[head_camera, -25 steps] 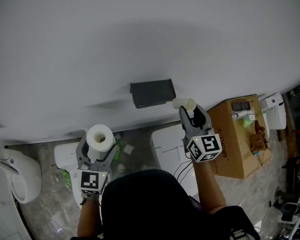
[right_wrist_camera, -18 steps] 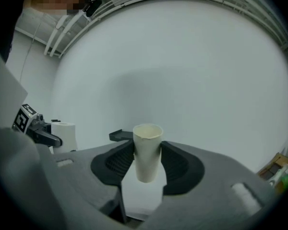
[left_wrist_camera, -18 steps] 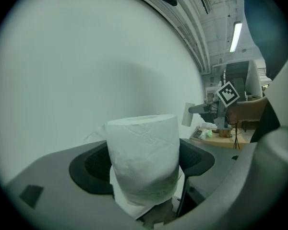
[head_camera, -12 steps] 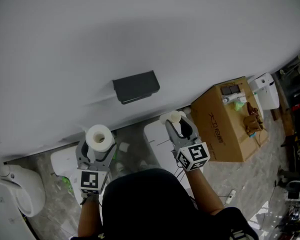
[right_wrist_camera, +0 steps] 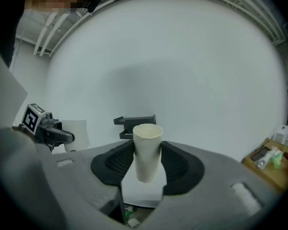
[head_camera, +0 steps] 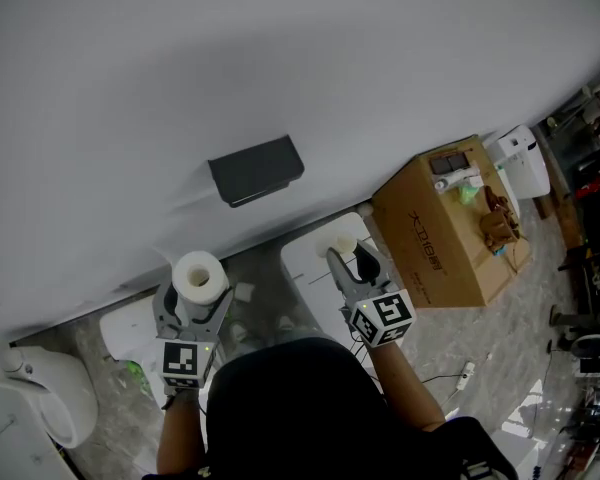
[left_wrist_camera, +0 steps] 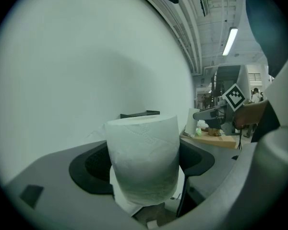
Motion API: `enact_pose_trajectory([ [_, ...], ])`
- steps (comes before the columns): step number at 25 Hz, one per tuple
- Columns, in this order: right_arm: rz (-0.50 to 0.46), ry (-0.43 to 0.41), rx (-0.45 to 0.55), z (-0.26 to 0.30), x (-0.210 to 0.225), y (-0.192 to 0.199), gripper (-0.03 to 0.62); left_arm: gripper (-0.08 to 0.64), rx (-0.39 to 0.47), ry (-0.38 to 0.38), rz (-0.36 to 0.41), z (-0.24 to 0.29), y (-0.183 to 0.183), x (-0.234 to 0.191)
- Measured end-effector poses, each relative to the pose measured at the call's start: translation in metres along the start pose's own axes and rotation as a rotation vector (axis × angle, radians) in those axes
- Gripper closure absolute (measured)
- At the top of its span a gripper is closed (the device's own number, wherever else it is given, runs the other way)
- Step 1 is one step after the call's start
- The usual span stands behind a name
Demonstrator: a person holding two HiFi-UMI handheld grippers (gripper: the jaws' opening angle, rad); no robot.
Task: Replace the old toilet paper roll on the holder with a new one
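A full white toilet paper roll (head_camera: 199, 277) (left_wrist_camera: 143, 160) stands upright between the jaws of my left gripper (head_camera: 194, 296), which is shut on it. My right gripper (head_camera: 346, 258) (right_wrist_camera: 146, 159) is shut on an empty cardboard tube (head_camera: 341, 244) (right_wrist_camera: 147, 151), also upright. The dark grey holder (head_camera: 256, 169) (right_wrist_camera: 135, 124) (left_wrist_camera: 139, 114) is fixed to the white wall, above and between the two grippers, with nothing on it. Both grippers are away from the holder, the right one lower and to its right.
A brown cardboard box (head_camera: 443, 233) with small items on top stands on the floor at the right. White appliances (head_camera: 521, 163) lie beyond it. A white toilet (head_camera: 38, 393) is at the lower left. Flat white panels (head_camera: 315, 268) lie on the marbled floor below the grippers.
My right gripper has moved down and away from the holder with the cardboard tube. The left gripper with the full roll has shifted only slightly. The holder sits further left and higher in view.
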State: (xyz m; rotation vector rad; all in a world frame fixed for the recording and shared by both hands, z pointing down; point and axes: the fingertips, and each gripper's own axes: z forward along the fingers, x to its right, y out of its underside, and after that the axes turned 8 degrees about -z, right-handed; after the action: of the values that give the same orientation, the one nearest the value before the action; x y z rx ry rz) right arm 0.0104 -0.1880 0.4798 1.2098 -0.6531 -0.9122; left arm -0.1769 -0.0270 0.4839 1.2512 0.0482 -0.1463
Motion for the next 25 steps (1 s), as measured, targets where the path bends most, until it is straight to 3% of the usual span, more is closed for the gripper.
enact_pose_trajectory([
  [5, 0.015, 0.023, -0.008, -0.010, 0.004, 0.005, 0.419, 0.144, -0.014, 0.042, 0.011, 0.011, 0.000, 0.008],
  [10, 0.032, 0.064, -0.013, -0.022, 0.011, 0.010, 0.419, 0.144, 0.006, 0.137, 0.111, 0.031, -0.007, 0.019],
  [13, 0.042, 0.098, -0.009, -0.033, 0.017, 0.011, 0.419, 0.144, 0.024, 0.199, 0.115, 0.044, -0.023, 0.037],
  [25, 0.083, 0.250, 0.012, -0.077, 0.036, 0.019, 0.419, 0.144, 0.114, 0.379, 0.285, 0.093, -0.086, 0.087],
])
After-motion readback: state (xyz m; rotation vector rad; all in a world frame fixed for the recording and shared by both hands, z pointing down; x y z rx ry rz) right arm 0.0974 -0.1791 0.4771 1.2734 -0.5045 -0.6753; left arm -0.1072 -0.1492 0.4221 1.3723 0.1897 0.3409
